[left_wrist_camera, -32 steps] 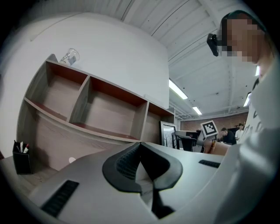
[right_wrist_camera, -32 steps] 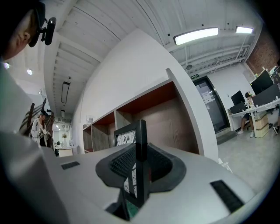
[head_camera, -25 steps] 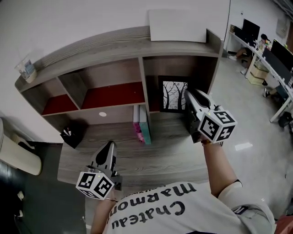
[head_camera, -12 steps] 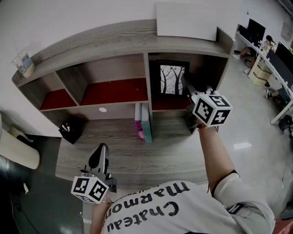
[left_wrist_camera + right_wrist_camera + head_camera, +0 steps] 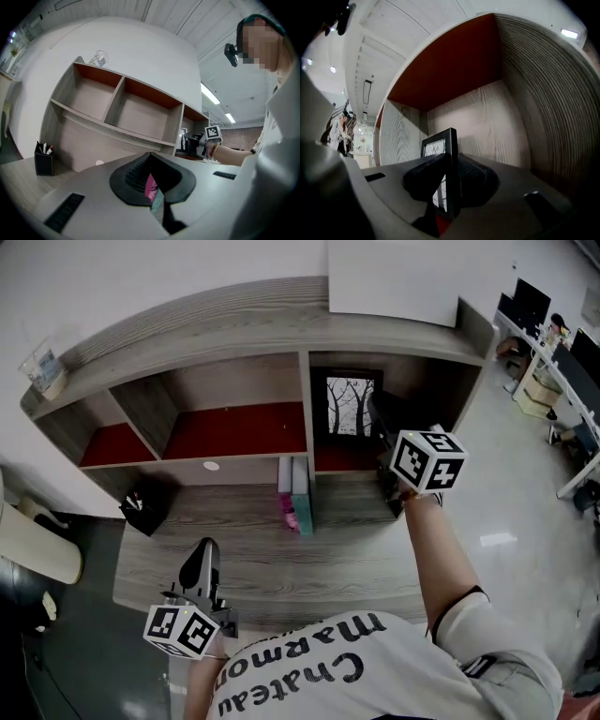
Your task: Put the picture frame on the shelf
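Note:
The black picture frame [image 5: 352,406], with a print of bare trees, stands upright inside the shelf's right compartment [image 5: 441,381]. My right gripper [image 5: 380,423] is shut on the frame's right edge. In the right gripper view the frame [image 5: 440,145] sits edge-on between the black pads of the right gripper [image 5: 451,161], with wood walls and a red ceiling around it. Whether the frame rests on the shelf floor I cannot tell. My left gripper [image 5: 200,568] hovers low over the desk front, shut and holding nothing; in its own view the left gripper [image 5: 151,164] points at the shelf.
Pink and teal books [image 5: 295,493] stand upright on the desk under the divider. A black pen holder [image 5: 142,512] sits at the desk's left. A white board [image 5: 394,282] lies on the shelf top, with a clear object [image 5: 42,371] at its left end. Two left compartments [image 5: 234,423] have red floors.
My right gripper has carried the frame up and forward, deeper into the right compartment. My left gripper has drawn back a little toward the person.

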Motion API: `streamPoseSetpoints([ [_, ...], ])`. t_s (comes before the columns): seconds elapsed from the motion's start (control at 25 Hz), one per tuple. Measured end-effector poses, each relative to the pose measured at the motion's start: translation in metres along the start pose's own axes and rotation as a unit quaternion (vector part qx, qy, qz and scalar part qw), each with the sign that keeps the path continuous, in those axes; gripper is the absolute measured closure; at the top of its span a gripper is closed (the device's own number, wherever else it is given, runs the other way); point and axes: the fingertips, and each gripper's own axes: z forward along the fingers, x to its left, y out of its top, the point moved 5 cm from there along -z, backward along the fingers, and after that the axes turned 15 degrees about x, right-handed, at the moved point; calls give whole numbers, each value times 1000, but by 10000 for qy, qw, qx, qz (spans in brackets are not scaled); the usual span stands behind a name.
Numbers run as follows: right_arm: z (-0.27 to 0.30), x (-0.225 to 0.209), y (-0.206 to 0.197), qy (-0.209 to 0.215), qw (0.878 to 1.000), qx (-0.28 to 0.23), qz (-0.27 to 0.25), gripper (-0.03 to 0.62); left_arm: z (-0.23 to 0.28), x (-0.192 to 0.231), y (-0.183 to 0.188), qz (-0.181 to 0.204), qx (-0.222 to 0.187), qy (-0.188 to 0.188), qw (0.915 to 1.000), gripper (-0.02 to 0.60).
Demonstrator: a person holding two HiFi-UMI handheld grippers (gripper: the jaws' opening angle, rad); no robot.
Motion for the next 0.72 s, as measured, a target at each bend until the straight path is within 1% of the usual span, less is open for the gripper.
streamPoseSetpoints([
  [0.24,11,-6,-2,-6,10000,93,11,505,9,0,1,48,96,-5,9999,565],
  [0.72,23,-10,-7,20,9996,273,-13,505,23,-2,8,89,89,-82,9999,565],
])
